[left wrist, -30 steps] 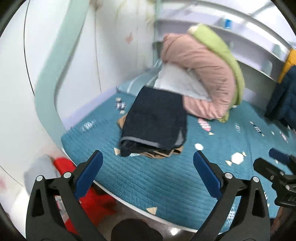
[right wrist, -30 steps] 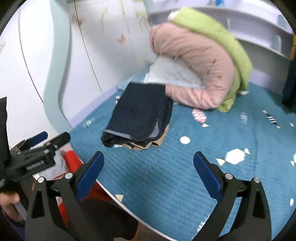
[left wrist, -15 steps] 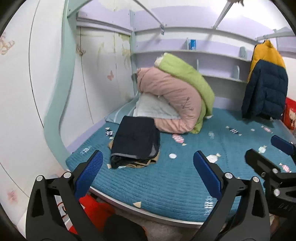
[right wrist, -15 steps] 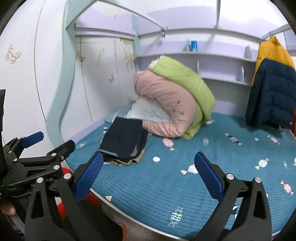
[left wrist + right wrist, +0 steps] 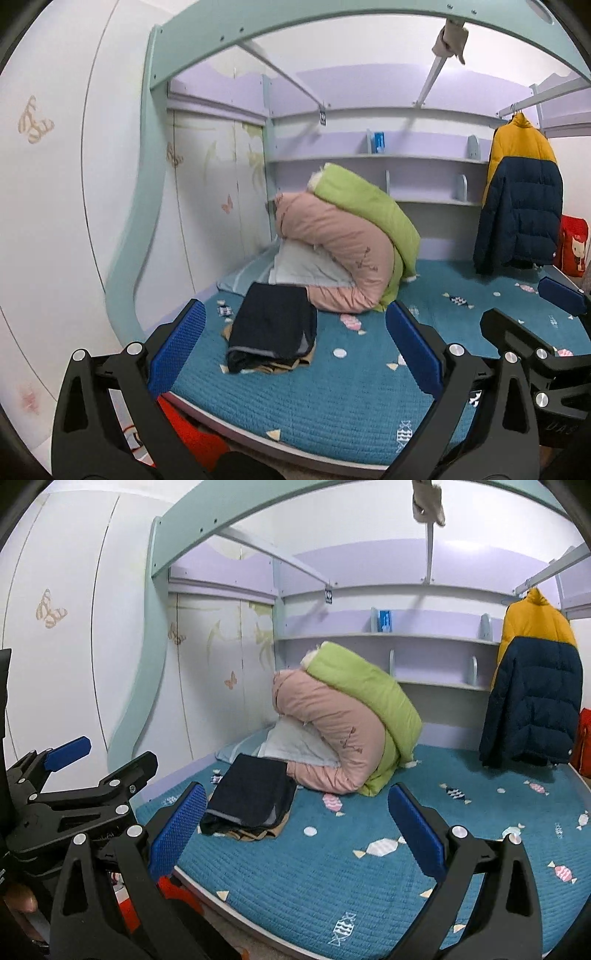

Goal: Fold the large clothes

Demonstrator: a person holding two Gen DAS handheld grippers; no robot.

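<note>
A folded dark navy garment (image 5: 273, 326) lies on a tan one at the left of the teal bed (image 5: 332, 398); it also shows in the right wrist view (image 5: 251, 799). My left gripper (image 5: 295, 354) is open and empty, held back off the bed's front edge. My right gripper (image 5: 299, 834) is open and empty too, beside the left one. The right gripper shows at the right edge of the left wrist view (image 5: 535, 339), the left gripper at the left of the right wrist view (image 5: 74, 775).
A rolled pink and green quilt (image 5: 351, 251) leans at the bed's back over a pale pillow (image 5: 306, 266). A yellow and navy puffer jacket (image 5: 521, 199) hangs at the right. Shelves (image 5: 388, 158) line the back wall. Red fabric (image 5: 195, 439) lies on the floor below.
Both grippers have pulled back and tilted up away from the bed. The folded pile now sits farther off and the bed frame and shelves have come into view.
</note>
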